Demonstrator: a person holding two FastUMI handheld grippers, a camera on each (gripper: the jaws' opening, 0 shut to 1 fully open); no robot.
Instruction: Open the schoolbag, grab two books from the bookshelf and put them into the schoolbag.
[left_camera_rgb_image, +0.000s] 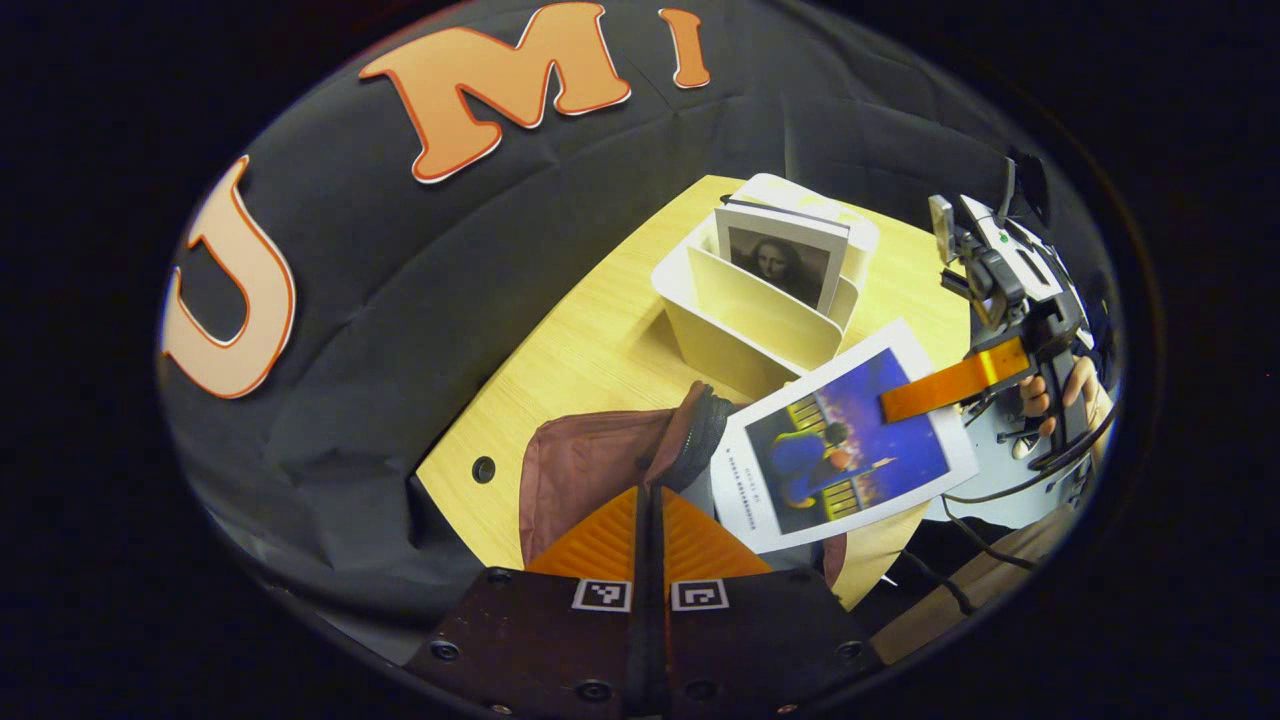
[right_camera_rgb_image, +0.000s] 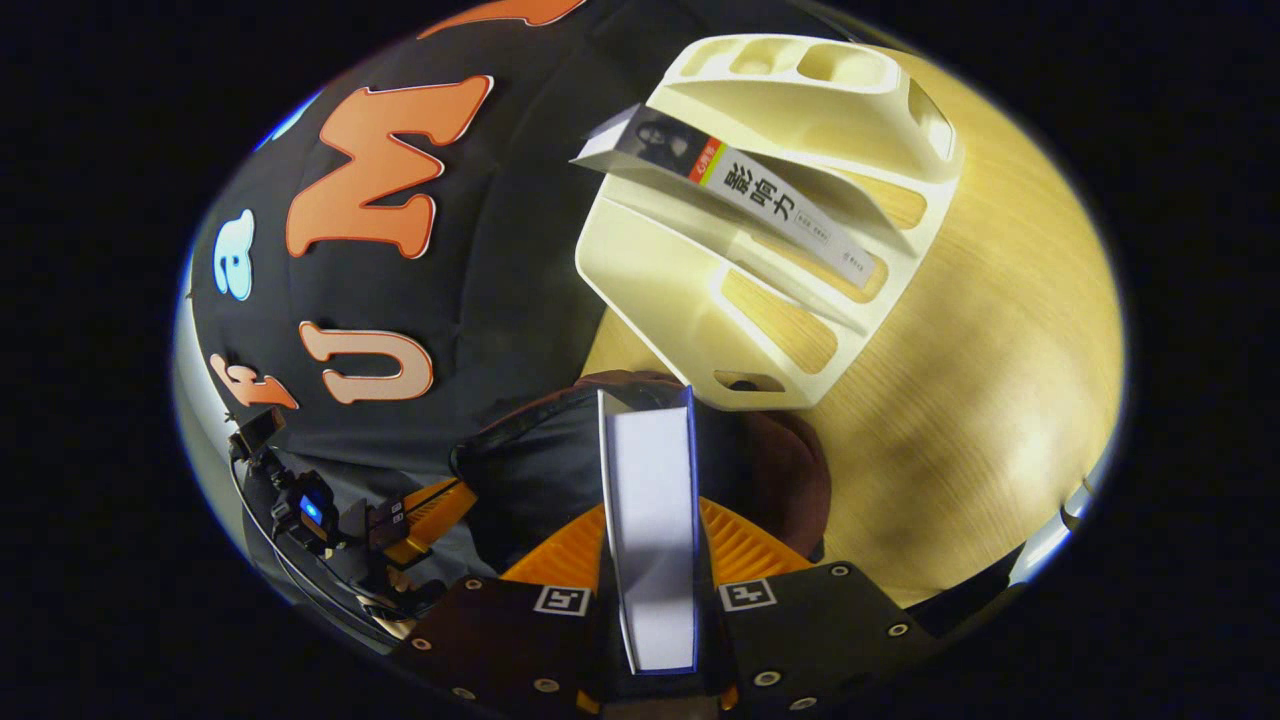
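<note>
bright overhead light, soft glare on the table (right_camera_rgb_image: 980, 330) right of the bookshelf (right_camera_rgb_image: 780, 230), fisheye-warped edges, sharp centre.

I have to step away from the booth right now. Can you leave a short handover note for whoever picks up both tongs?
Left tongs: shut on the schoolbag's opening edge, holding it open.
Right tongs: shut on the blue book, poised over the open bag.
Bookshelf on the table holds the portrait book.
Done: bag open, first book pulled.
Left: drop this book in, then fetch and bag the portrait book.
</note>
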